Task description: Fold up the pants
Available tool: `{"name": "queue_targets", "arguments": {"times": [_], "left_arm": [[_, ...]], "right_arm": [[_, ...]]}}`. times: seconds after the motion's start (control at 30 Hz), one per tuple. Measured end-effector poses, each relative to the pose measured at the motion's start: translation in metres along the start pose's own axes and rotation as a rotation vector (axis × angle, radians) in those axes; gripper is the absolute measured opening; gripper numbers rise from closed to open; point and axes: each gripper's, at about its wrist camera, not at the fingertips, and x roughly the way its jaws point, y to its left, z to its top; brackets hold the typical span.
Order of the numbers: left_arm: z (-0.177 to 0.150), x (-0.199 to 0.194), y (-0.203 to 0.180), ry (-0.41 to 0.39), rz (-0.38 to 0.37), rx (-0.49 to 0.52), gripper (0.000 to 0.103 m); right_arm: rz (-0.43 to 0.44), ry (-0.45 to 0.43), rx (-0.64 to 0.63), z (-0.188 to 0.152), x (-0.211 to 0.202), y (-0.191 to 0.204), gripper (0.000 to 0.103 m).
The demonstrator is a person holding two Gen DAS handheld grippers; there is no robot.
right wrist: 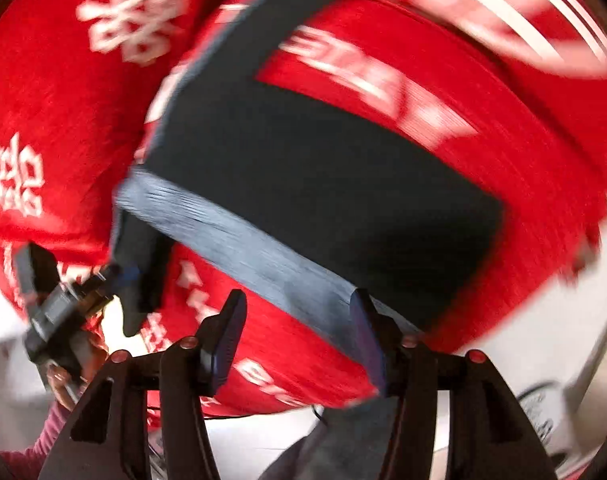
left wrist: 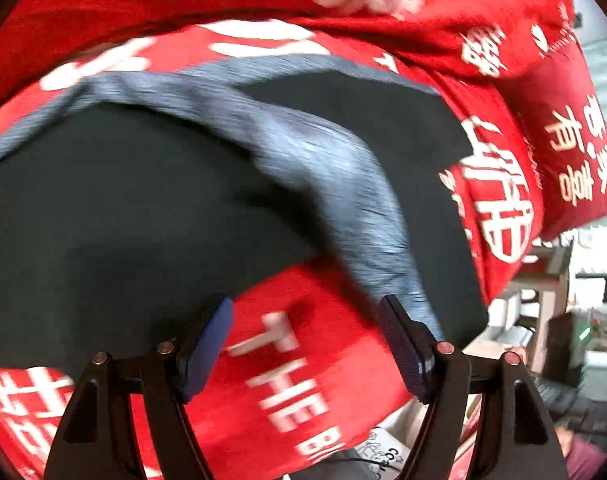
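Both views are smeared with motion blur. The dark pants (left wrist: 115,200) lie on a bed (left wrist: 287,364) covered by a red blanket with white lettering, and their grey waistband (left wrist: 335,184) is pulled up off the blanket in a raised ridge.

In the left wrist view, the left tool (left wrist: 307,344) sits at the near edge of the bed with its two blue pads spread wide apart. Red blanket shows plainly between them. The right-hand pad (left wrist: 403,352) is right against the end of the grey waistband, but nothing is pinched between the pair. A dark red pillow (left wrist: 575,152) with pale characters rests toward the far right corner of the bed.

In the right wrist view, the right tool (right wrist: 299,340) is spread open too, red blanket visible in the gap. The grey waistband (right wrist: 263,252) runs diagonally across, its lower end reaching the tool's right-hand pad (right wrist: 367,344); whether it touches or merely passes behind, the blur hides. The pants (right wrist: 323,184) stretch away from the band over the blanket, one leg running toward the far edge. At the left, the left tool (right wrist: 123,276) shows at the waistband's other end.
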Motion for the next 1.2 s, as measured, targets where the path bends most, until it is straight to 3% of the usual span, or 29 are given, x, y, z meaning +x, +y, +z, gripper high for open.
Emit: {"name": "queue_targets", "arguments": {"times": [0.13,0.37,0.4,0.43,0.47,0.5,0.53,0.67,0.9,1.13,1.17,1.2], "left_arm": [[-0.001,0.023,-0.022,0.025,-0.028,0.016,0.076],[-0.001,0.052,-0.041,0.065,-0.033,0.042,0.076],[0.001,0.055,-0.043,0.065,-0.031,0.039,0.076],[0.002,0.058,-0.044,0.064,-0.028,0.031,0.076],[0.002,0.057,-0.044,0.062,-0.027,0.023,0.068],[0.003,0.057,-0.045,0.063,-0.032,0.012,0.045],[0.006,0.057,-0.045,0.083,-0.051,-0.003,0.038],[0.018,0.044,-0.054,0.067,-0.072,-0.054,0.036],[0.085,0.009,-0.075,-0.06,-0.057,-0.111,0.036],[0.166,-0.004,-0.078,-0.151,0.102,-0.105,0.036],[0.171,-0.009,-0.076,-0.164,0.127,-0.108,0.046],[0.173,-0.013,-0.074,-0.183,0.154,-0.113,0.067]], "right_arm": [[0.059,0.007,0.095,-0.03,0.009,-0.038,0.058],[0.232,-0.017,0.139,-0.023,0.022,-0.051,0.058],[0.269,-0.007,0.143,-0.019,0.023,-0.051,0.053],[0.286,0.018,0.145,-0.016,0.025,-0.051,0.025],[0.297,0.044,0.149,-0.014,0.028,-0.049,0.005],[0.314,0.065,0.158,-0.011,0.028,-0.049,0.005],[0.335,0.069,0.151,-0.007,0.023,-0.047,0.005],[0.379,0.058,0.077,0.025,-0.015,-0.023,0.005],[0.405,0.013,-0.124,0.154,-0.067,0.04,0.005],[0.286,-0.022,-0.288,0.307,-0.065,0.099,0.005],[0.27,-0.02,-0.291,0.322,-0.061,0.104,0.005],[0.251,-0.012,-0.289,0.341,-0.055,0.108,0.005]]}}
